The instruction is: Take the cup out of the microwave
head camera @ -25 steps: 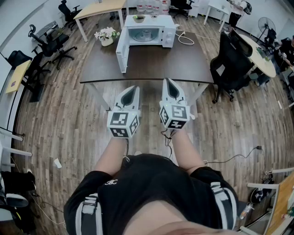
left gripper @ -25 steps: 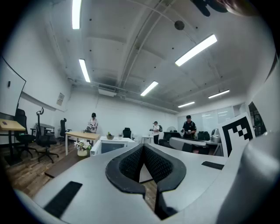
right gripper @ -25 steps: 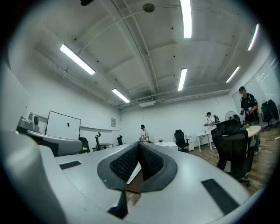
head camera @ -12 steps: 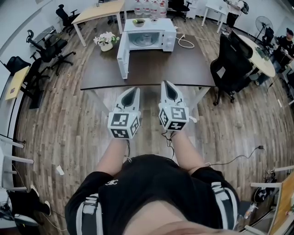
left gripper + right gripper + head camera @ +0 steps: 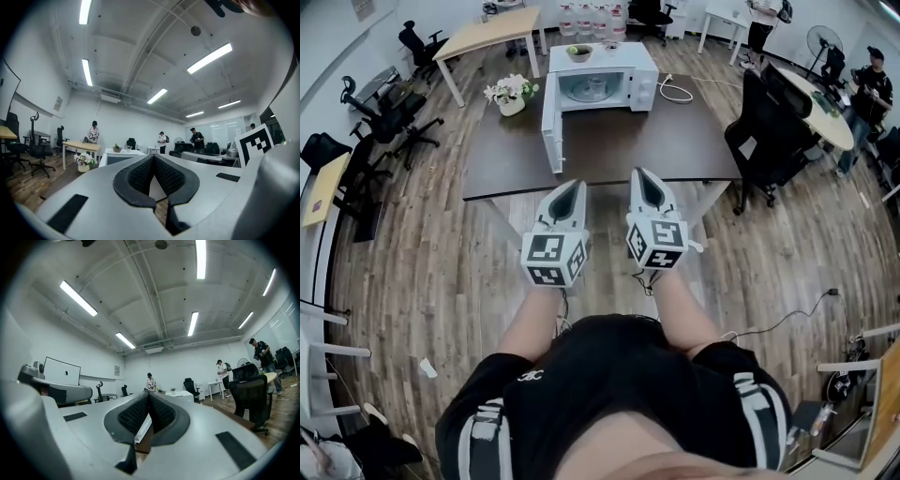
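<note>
A small pale cup (image 5: 594,87) is sitting inside the white microwave (image 5: 605,58) at 12 o'clock, its door (image 5: 551,127) standing open toward 7; only the head view is showing this. The gripper views are showing the left gripper (image 5: 572,186) and right gripper (image 5: 639,174) pinched together and empty. Both are hovering over wooden floor (image 5: 441,272), just short of the dark brown table (image 5: 675,136) and its near edge.

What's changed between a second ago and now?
The person has walked closer to the table; its near edge now lies nearer both grippers. Nothing was taken or released. Left gripper and right gripper stay shut and empty; the microwave door stays open.
</note>
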The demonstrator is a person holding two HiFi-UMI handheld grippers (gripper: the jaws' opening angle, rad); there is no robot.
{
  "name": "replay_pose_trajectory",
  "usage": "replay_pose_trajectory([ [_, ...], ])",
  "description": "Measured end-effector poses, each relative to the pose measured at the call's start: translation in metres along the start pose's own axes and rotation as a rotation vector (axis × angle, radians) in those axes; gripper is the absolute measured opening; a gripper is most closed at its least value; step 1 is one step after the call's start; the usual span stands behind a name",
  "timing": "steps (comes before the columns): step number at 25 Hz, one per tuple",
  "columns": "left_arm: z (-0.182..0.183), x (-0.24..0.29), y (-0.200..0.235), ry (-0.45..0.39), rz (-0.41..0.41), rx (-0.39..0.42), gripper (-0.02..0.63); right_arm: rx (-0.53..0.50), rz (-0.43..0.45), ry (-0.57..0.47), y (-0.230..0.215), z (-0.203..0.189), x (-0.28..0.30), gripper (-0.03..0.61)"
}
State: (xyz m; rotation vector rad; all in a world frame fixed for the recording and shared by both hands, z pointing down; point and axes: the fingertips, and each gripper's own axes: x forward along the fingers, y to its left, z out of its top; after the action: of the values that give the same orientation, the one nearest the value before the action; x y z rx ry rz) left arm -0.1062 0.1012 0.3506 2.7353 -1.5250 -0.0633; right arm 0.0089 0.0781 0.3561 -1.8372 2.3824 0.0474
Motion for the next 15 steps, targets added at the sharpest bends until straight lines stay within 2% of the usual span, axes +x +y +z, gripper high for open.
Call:
replay_pose_trajectory([
  [7, -0.008, 0.005, 0.036, 0.02, -0.007, -0.037, 0.0, -0.021, -0.009, 0.002, 0.016, -0.005, 0.023, 0.0],
  [15, -0.014, 0.039, 0.066, 0.017, 0.023, 0.001, 0.0, 0.007, -0.001, -0.023, 0.0, -0.014, 0.073, 0.0],
])
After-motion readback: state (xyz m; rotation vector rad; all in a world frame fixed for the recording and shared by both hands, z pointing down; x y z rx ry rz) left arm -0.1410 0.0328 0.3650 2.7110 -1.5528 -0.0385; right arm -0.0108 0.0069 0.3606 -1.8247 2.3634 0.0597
